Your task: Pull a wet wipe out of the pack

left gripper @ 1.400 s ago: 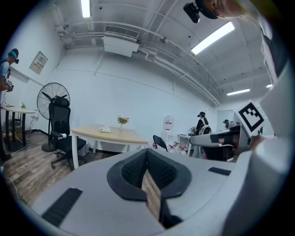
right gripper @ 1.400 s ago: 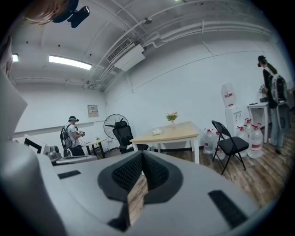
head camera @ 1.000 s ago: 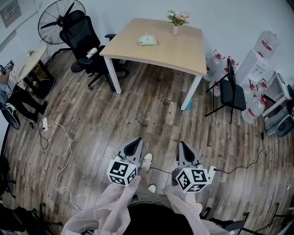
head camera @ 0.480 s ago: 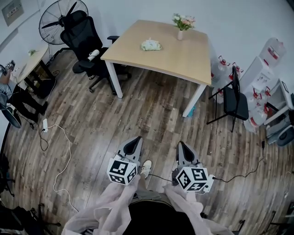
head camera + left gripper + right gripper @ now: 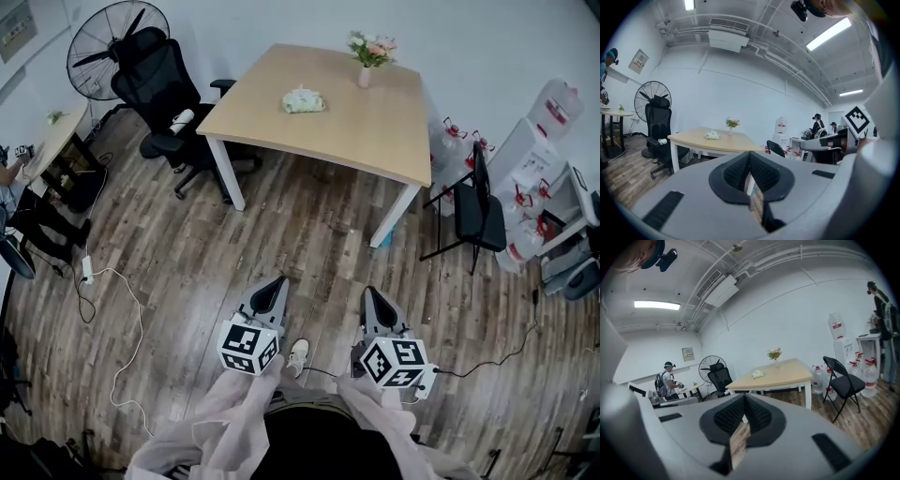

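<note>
The wet wipe pack point(image 5: 303, 101) is a pale green packet lying on the light wooden table point(image 5: 356, 127) far ahead, near a small vase of flowers point(image 5: 367, 54). It also shows small in the left gripper view point(image 5: 712, 135) and in the right gripper view point(image 5: 758, 374). My left gripper point(image 5: 278, 281) and right gripper point(image 5: 369, 292) are held side by side over the wooden floor, well short of the table and pointing toward it. Both have their jaws closed tip to tip with nothing between them point(image 5: 750, 154) point(image 5: 744, 397).
A black office chair point(image 5: 159, 89) and a standing fan point(image 5: 103, 42) are left of the table. A black folding chair point(image 5: 473, 187) and several water bottles point(image 5: 448, 141) stand at its right. Cables point(image 5: 122, 309) trail over the floor at left. People stand at other desks.
Both grippers have travelled forward toward the table along with the person, staying side by side. Their jaws look the same as before.
</note>
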`<state>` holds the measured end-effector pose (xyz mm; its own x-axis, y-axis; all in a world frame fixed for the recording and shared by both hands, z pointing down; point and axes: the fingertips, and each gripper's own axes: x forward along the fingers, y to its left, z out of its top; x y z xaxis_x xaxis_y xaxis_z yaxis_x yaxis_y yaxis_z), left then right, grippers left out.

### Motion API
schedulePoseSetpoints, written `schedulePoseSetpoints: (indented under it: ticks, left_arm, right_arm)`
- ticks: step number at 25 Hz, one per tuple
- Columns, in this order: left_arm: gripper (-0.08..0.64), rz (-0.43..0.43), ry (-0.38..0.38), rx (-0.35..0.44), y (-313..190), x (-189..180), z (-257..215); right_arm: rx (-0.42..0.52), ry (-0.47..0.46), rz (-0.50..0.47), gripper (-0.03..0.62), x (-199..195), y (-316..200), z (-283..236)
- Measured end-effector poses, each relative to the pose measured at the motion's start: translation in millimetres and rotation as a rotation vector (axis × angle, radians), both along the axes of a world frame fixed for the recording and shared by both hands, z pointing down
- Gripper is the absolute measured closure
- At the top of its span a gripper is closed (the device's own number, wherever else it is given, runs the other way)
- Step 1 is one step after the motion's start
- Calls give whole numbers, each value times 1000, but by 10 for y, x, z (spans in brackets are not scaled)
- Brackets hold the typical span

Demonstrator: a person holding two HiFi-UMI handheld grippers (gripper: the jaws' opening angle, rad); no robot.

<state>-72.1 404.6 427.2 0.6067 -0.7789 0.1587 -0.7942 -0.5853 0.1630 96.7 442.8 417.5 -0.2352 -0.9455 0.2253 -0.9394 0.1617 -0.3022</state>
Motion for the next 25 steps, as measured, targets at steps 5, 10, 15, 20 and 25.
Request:
schedulePoseSetpoints:
  ticks: [5,10,15,20,25]
  left_arm:
    - [548,12,1,-7,-291,13,11]
    - [548,6,10,-8,-541,-35,26]
    - [549,0,-1,-14,-769,-102,78]
    - [549,2,-11,-16,-975,-132,106]
    - [549,9,-7,-18,-1125,-146,103]
  right_arm:
    - [-18,22,9,586,16,-234,27]
    - [-21,34,5,586,-13,-510,38]
    - [-29,41,7,586,-72,-764,68]
    - [-27,48,9,586,-94,-975,59]
    - [-25,62,3,586,-137,-1152,35]
